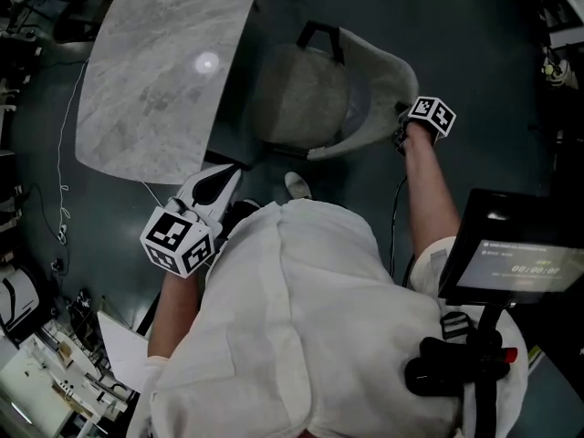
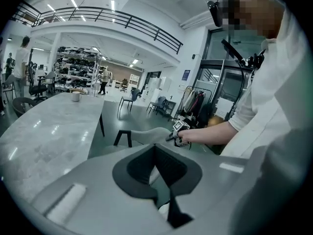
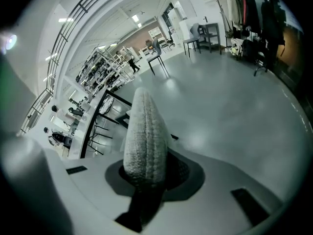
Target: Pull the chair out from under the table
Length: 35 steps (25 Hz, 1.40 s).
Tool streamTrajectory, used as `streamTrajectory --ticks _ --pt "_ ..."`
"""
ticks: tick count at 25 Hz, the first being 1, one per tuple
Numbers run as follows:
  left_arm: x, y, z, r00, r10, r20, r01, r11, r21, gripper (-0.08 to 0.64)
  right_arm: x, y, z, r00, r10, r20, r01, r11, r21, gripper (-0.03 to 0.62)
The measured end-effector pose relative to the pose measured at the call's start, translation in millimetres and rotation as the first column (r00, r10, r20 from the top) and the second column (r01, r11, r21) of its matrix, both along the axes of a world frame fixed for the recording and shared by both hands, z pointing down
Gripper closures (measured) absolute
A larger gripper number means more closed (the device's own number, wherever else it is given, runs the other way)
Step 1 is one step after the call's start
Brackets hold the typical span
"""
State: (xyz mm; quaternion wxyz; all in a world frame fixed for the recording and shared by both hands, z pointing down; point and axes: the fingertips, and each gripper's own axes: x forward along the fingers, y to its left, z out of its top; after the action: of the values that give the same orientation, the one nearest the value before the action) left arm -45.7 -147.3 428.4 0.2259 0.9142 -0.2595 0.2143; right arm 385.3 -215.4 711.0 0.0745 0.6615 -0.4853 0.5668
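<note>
A grey upholstered chair (image 1: pixel 310 94) stands on the dark floor just right of the marble table (image 1: pixel 155 71), its seat next to the table's edge. My right gripper (image 1: pixel 402 135) is shut on the rim of the chair's backrest at its right side. In the right gripper view the knobbly backrest edge (image 3: pixel 144 136) rises from between the jaws. My left gripper (image 1: pixel 224 179) hovers low near the table's near corner, away from the chair, fingertips together and nothing in them. The left gripper view shows the chair's backrest (image 2: pixel 146 135) and my right gripper (image 2: pixel 178 132) on it.
The person's white-shirted body and a shoe (image 1: pixel 297 185) are close behind the chair. A black-framed screen on a stand (image 1: pixel 516 258) sits at the lower right. Cables and clutter (image 1: pixel 46 363) line the floor at the left. Other chairs and tables (image 3: pixel 205 33) stand far off.
</note>
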Motion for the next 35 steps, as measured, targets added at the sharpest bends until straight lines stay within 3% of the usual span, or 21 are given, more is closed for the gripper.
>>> streamTrajectory --ticks 7,35 --pt "16 11 -18 0.999 0.042 0.000 -0.042 0.999 0.001 0.552 37 35 -20 1.000 0.014 -0.009 -0.014 1.000 -0.005 0.517" --pt "43 18 -12 0.993 0.116 0.032 -0.115 0.993 -0.015 0.552 161 121 -20 0.996 0.073 -0.053 -0.076 0.996 -0.043 0.523"
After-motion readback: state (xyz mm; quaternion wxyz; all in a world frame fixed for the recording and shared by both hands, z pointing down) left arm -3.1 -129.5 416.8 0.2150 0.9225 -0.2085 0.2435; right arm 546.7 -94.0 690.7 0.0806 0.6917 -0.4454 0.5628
